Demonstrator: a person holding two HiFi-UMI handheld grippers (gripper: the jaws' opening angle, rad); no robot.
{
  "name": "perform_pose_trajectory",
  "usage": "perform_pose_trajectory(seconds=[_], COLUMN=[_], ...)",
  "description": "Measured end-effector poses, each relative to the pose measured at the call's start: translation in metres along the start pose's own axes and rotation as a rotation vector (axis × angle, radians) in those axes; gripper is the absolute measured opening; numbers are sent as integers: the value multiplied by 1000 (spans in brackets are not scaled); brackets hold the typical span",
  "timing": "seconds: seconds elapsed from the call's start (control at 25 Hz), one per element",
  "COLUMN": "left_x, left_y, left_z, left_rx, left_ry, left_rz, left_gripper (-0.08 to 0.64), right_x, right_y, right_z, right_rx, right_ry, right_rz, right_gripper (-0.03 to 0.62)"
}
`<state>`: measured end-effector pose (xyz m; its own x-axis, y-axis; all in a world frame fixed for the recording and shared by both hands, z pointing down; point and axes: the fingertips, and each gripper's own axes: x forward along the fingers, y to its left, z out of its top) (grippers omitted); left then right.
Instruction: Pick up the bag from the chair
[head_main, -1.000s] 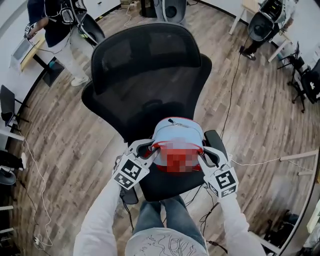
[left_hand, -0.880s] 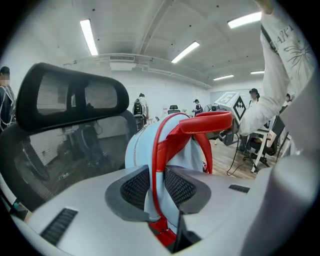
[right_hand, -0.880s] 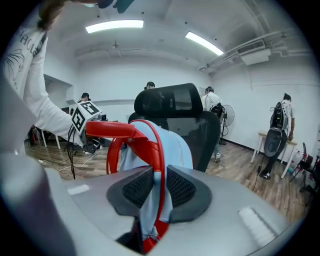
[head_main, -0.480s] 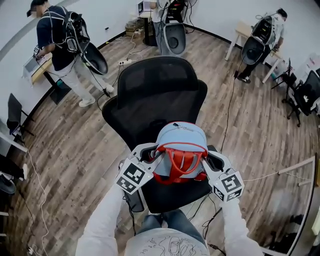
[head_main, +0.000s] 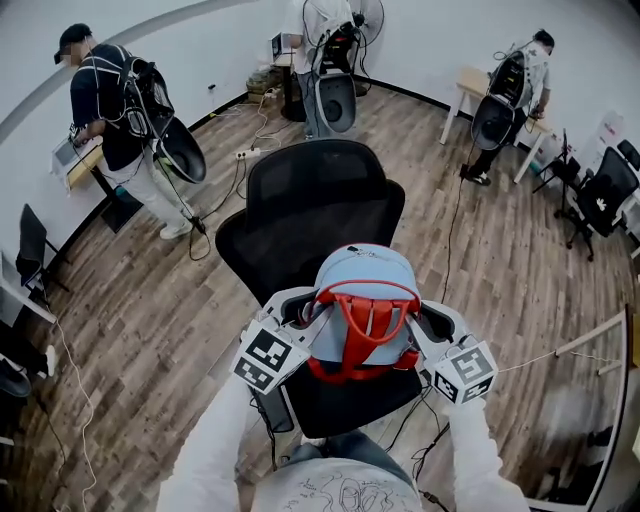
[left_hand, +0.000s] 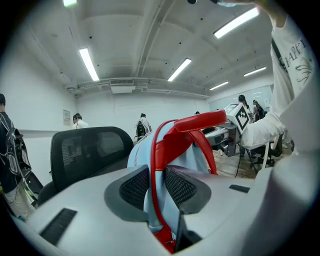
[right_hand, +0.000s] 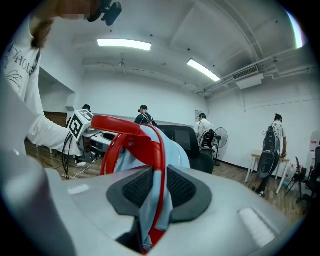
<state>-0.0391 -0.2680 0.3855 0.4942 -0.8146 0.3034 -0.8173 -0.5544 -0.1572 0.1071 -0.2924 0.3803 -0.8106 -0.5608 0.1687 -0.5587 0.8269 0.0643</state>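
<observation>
Bag (head_main: 365, 285), blue, red-trimmed: held over chair (head_main: 310, 190); left tongs (left_hand: 159, 184) and right tongs (right_hand: 158, 189) each clenched on thin edge fabric. Risk: fabric slipping free under the bag's weight.

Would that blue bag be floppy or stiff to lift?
Probably soft: cloth of the bag folds thin in the left tongs and right tongs. Its domed shape suggests padding or stuffing. The red handle arches upright, seemingly stiffer.
</observation>
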Motion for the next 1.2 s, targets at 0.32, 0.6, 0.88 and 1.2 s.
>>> perform_pose_trajectory(seconds=[0.32, 0.6, 0.88, 1.2], left_x=[-17, -23, -26, -27], left_y=[-5, -12, -15, -15], left_z=[30, 45, 51, 45], left_rx=[25, 20, 11, -11], left_ry=[-52, -85, -95, -83], left_rz=[17, 18, 10, 5], left_gripper=[100, 101, 101, 104], right_x=[-16, -26, -33, -34], right_y=[5, 5, 7, 10], right_z=[29, 41, 45, 45], right_rx=[-8, 19, 36, 43], right_ry=[-45, -73, -89, -90], right_rz=[-20, -31, -41, -48], right_gripper=[97, 100, 100, 100])
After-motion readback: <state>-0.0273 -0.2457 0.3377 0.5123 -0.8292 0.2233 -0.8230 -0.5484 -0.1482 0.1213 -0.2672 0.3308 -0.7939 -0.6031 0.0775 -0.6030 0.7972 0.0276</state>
